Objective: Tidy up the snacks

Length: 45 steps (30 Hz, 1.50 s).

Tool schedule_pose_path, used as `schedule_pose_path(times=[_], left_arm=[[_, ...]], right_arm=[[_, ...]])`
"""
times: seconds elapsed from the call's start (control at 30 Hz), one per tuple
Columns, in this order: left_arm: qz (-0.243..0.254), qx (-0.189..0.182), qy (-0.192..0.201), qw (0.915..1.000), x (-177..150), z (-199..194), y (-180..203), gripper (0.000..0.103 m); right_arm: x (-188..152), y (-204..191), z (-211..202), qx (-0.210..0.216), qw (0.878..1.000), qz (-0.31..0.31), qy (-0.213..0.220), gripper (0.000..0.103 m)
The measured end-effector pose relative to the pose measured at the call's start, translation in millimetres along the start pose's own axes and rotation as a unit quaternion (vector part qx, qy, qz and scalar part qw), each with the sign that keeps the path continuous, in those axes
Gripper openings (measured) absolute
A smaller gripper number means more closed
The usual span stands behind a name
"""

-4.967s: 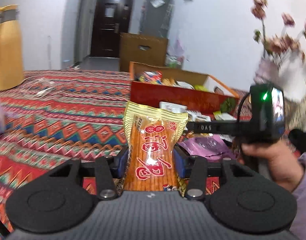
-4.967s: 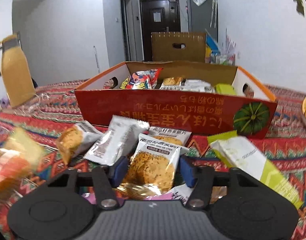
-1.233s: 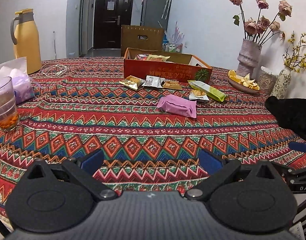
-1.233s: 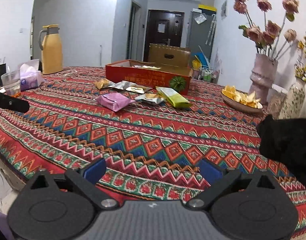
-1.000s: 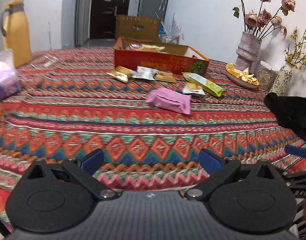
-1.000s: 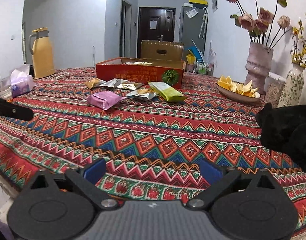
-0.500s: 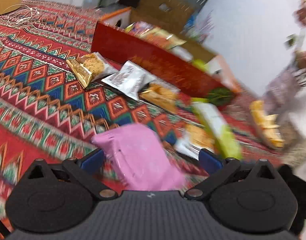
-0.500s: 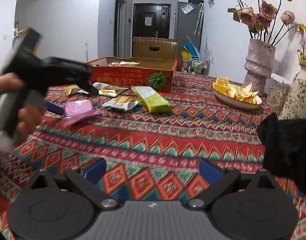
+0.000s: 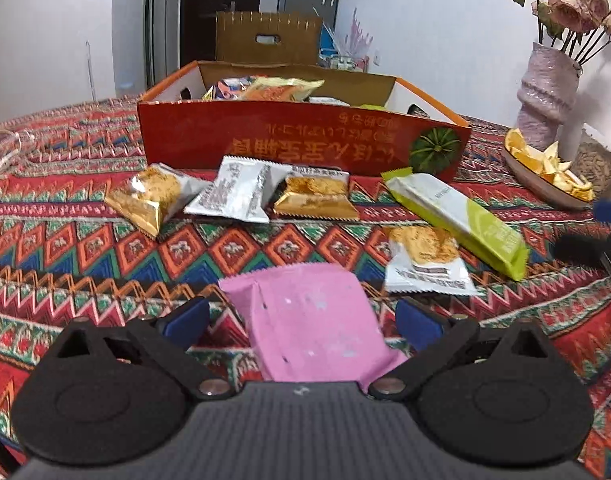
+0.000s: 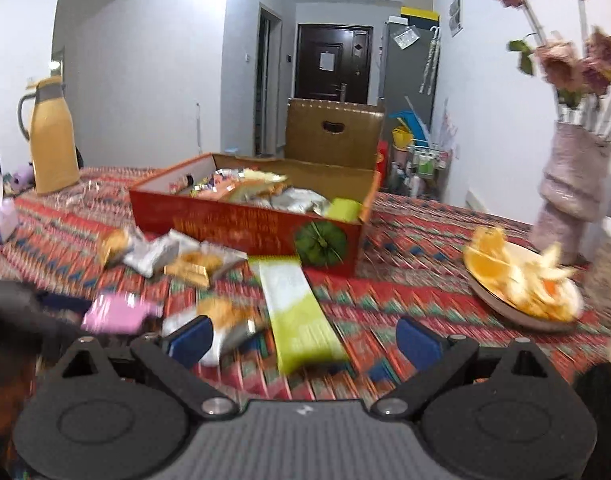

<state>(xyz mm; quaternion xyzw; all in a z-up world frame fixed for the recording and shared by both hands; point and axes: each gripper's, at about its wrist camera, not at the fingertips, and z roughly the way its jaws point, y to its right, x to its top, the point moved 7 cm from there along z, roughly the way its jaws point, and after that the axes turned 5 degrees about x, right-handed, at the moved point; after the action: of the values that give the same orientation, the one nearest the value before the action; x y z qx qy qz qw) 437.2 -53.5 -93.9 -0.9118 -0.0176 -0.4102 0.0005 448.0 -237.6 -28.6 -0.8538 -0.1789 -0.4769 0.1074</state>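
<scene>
A pink snack packet (image 9: 309, 320) lies on the patterned tablecloth between the wide-apart fingers of my left gripper (image 9: 301, 316), which is open and not touching it. Beyond it lie a gold cracker pack (image 9: 151, 196), a silver pack (image 9: 235, 196), another gold pack (image 9: 315, 196), a white cracker pack (image 9: 425, 258) and a long green bar (image 9: 461, 216). The red cardboard box (image 9: 305, 148) behind them holds several snacks. My right gripper (image 10: 301, 340) is open, with the green bar (image 10: 297, 312) lying between its fingers. The pink packet (image 10: 117, 314) shows at its left.
A plate of orange peels (image 10: 521, 284) sits at the right, with a vase of dried roses (image 10: 573, 196) behind it. A yellow thermos jug (image 10: 51, 140) stands at the far left. A brown crate (image 10: 333, 132) is behind the box. Part of the right tool (image 9: 601, 240) shows at the left view's right edge.
Both grippers have moved forward from the table's near edge to the snacks. The left one now straddles the pink packet, the right one has reached the green bar. Both stayed open.
</scene>
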Motion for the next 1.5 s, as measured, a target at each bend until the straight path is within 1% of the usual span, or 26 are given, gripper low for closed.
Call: schedule_pose_path(times=[0.07, 0.1, 0.17, 0.2, 0.23, 0.3, 0.4, 0.43, 0.47, 0.5, 0.53, 0.57, 0.6, 0.63, 0.73, 0.87, 0.97, 1.2, 1.33, 1.5], left_arm=[[0.005, -0.003, 0.006, 1.0000, 0.3, 2.2, -0.9, 0.102], [0.005, -0.005, 0.009, 0.9999, 1.8, 4.2, -3.0, 0.098], [0.009, 0.005, 0.020, 0.9997, 3.5, 4.4, -7.0, 0.083], [0.009, 0.007, 0.023, 0.9997, 3.9, 3.0, -8.4, 0.082], [0.007, 0.002, 0.024, 0.9997, 3.7, 2.3, -9.7, 0.082], [0.004, -0.003, 0.027, 0.9996, 3.1, 1.4, -12.3, 0.081], [-0.003, -0.009, 0.028, 0.9996, 4.0, 1.4, -15.7, 0.079], [-0.006, -0.008, 0.029, 0.9995, 4.2, 1.3, -16.4, 0.077], [-0.007, -0.007, 0.030, 0.9995, 4.0, 0.7, -16.7, 0.076], [-0.006, -0.007, 0.031, 0.9995, 4.1, 0.5, -16.7, 0.075], [-0.005, -0.008, 0.031, 0.9995, 4.0, 0.2, -16.3, 0.073], [-0.003, -0.011, 0.032, 0.9994, 4.0, 0.4, -14.9, 0.072], [-0.001, -0.015, 0.033, 0.9994, 4.1, 0.0, -13.8, 0.067], [0.001, -0.016, 0.034, 0.9993, 3.8, -0.7, -13.1, 0.061], [0.010, -0.005, 0.034, 0.9994, 1.9, -3.2, -10.8, 0.061], [0.028, -0.001, 0.025, 0.9993, -10.6, -21.3, -8.3, 0.061], [0.028, -0.003, 0.022, 0.9994, -25.1, -46.4, -11.7, 0.061], [0.015, -0.017, 0.019, 0.9996, -63.9, -117.6, -24.9, 0.061], [0.006, -0.015, 0.018, 0.9997, -83.7, -152.6, -33.2, 0.061], [0.010, -0.006, 0.023, 0.9997, -101.7, -185.0, -37.2, 0.061]], right_arm=[[11.7, -1.0, 23.9, 0.014, 1.000, 0.006, -0.002, 0.093], [16.2, -0.2, 35.7, 0.021, 1.000, 0.008, -0.003, 0.090], [19.6, 0.3, 62.2, 0.028, 0.999, 0.013, -0.015, 0.083], [18.7, 1.1, 75.1, 0.023, 0.999, 0.015, -0.027, 0.075], [17.3, 1.8, 85.3, 0.020, 0.999, 0.014, -0.035, 0.070], [12.0, 2.6, 101.4, 0.018, 0.999, 0.016, -0.046, 0.069], [-0.5, 7.0, 115.1, 0.024, 0.997, 0.030, -0.062, 0.066], [-3.3, 8.3, 117.4, 0.021, 0.997, 0.031, -0.063, 0.059], [-4.2, 8.8, 115.9, 0.013, 0.998, 0.025, -0.061, 0.055], [-3.9, 9.6, 113.6, 0.011, 0.998, 0.026, -0.063, 0.044], [-3.8, 10.4, 110.2, 0.012, 0.997, 0.032, -0.065, 0.038], [-5.2, 11.0, 106.5, 0.012, 0.997, 0.039, -0.068, 0.038], [-6.8, 11.7, 103.8, 0.011, 0.997, 0.042, -0.069, 0.037], [-9.5, 12.0, 99.5, 0.010, 0.996, 0.047, -0.069, 0.036], [-16.4, 12.5, 83.1, 0.004, 0.996, 0.059, -0.070, 0.035], [-32.9, 6.1, 39.5, -0.004, 0.996, 0.065, -0.064, 0.035], [-49.4, -5.7, 1.6, -0.018, 0.996, 0.059, -0.058, 0.035], [-95.0, -41.5, -89.6, -0.019, 0.996, 0.080, -0.039, 0.035], [-117.2, -62.8, -128.5, -0.007, 0.995, 0.089, -0.035, 0.035], [-137.2, -87.7, -157.0, 0.007, 0.994, 0.106, -0.022, 0.035]])
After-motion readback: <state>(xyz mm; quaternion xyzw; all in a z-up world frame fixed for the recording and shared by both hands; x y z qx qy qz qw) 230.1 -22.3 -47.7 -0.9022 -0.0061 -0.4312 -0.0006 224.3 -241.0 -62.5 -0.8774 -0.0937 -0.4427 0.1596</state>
